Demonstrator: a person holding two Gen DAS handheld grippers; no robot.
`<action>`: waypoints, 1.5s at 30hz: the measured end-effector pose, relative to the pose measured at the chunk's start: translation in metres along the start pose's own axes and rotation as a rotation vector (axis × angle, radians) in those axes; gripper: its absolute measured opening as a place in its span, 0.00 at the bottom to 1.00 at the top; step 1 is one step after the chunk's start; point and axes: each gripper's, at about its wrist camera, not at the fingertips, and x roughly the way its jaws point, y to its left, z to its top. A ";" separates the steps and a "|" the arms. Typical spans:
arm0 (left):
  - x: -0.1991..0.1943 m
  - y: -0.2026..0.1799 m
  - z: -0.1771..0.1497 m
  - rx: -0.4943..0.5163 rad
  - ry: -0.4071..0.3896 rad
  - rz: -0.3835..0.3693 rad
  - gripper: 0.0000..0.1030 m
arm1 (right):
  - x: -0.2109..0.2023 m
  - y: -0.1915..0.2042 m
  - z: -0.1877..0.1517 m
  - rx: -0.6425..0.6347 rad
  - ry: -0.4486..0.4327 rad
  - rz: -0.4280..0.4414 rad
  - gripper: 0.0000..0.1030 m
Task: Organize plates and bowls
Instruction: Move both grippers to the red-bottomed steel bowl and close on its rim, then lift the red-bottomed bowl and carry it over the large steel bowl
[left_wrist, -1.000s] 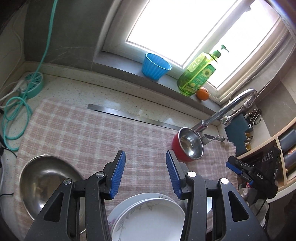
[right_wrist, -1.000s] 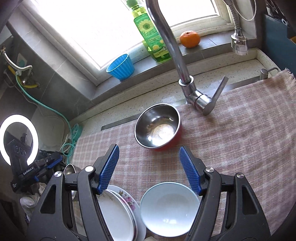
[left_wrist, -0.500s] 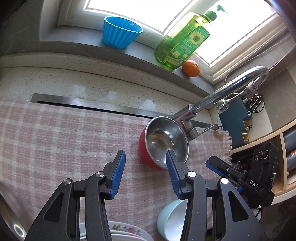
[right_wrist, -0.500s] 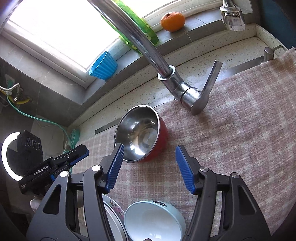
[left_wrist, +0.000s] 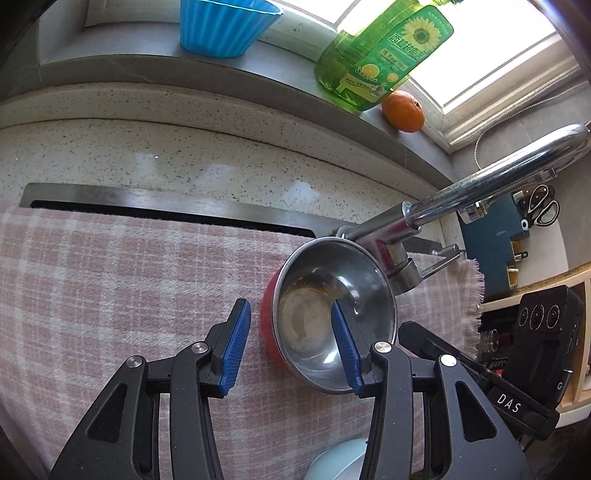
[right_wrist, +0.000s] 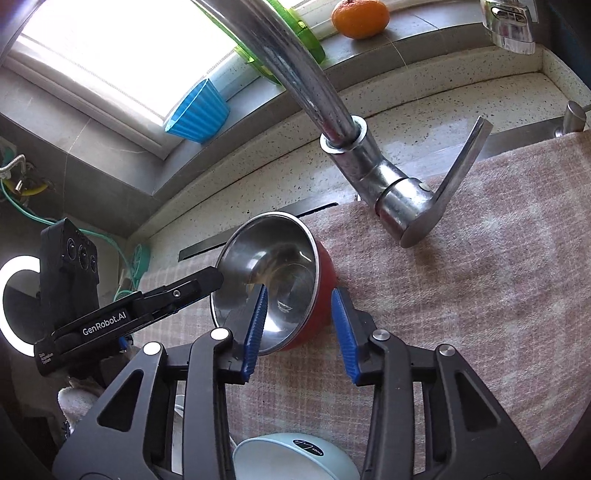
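While both jaws gape, the left gripper and right gripper each straddle the rim of the red-sided steel bowl, tilted on pink checked cloth just beside the chrome faucet.

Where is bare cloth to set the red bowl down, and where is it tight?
Free: the checked cloth left of the red bowl, up to the drain slot; also the cloth right of the faucet. Tight: between bowl and faucet base, and near the pale blue bowl below both open grippers.
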 end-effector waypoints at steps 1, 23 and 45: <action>0.002 0.000 0.001 -0.001 0.004 0.001 0.42 | 0.002 0.000 0.001 -0.002 0.006 -0.002 0.31; 0.003 -0.001 -0.004 0.036 0.002 0.033 0.23 | 0.013 0.009 0.005 -0.036 0.016 -0.049 0.13; -0.105 0.026 -0.036 0.034 -0.160 -0.015 0.23 | -0.042 0.112 -0.037 -0.195 -0.046 0.058 0.13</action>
